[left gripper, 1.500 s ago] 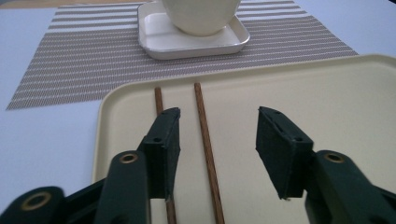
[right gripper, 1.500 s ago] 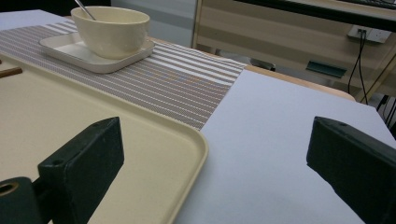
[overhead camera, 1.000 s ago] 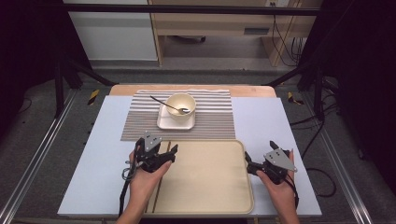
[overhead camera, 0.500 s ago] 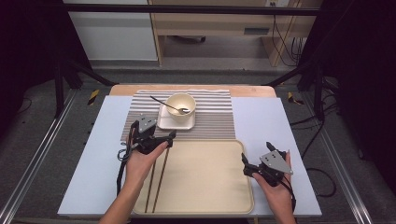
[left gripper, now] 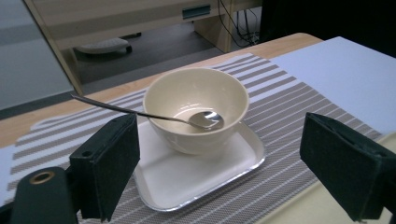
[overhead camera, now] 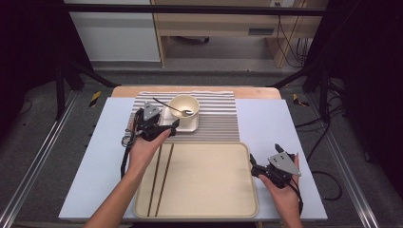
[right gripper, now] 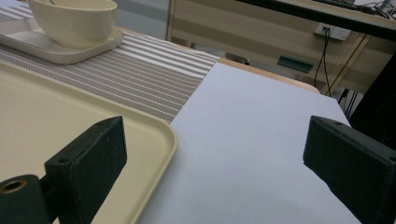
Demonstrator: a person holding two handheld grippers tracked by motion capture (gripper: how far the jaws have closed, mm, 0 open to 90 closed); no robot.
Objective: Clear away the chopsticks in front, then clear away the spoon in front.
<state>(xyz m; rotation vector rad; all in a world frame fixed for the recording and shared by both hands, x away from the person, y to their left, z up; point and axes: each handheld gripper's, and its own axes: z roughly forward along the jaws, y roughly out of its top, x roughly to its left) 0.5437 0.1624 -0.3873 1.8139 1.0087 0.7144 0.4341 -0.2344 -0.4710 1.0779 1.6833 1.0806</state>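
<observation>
A cream bowl [overhead camera: 184, 105] with a metal spoon [overhead camera: 173, 108] in it stands on a white square plate [overhead camera: 183, 124], on a striped placemat [overhead camera: 216, 118]. My left gripper [overhead camera: 162, 124] hovers just left of the plate, facing the bowl [left gripper: 196, 107]. Its jaws have just been opening and hold nothing. Two dark chopsticks [overhead camera: 159, 175] lie on the left side of the beige tray [overhead camera: 209, 180]. Open and holding nothing, my right gripper [overhead camera: 264, 154] rests at the tray's right edge, over the tray corner [right gripper: 154, 135] and the pale table mat [right gripper: 261, 121].
The tray and placemat lie on a pale blue mat [overhead camera: 266, 123] over a wooden table. The table's far wooden edge [overhead camera: 195, 90] runs behind the placemat. Metal frame rails and cables flank the table on the floor.
My left gripper has left the chopsticks on the tray, opened, and moved up and away from the tray toward the plate and bowl. The right hand has stayed still.
</observation>
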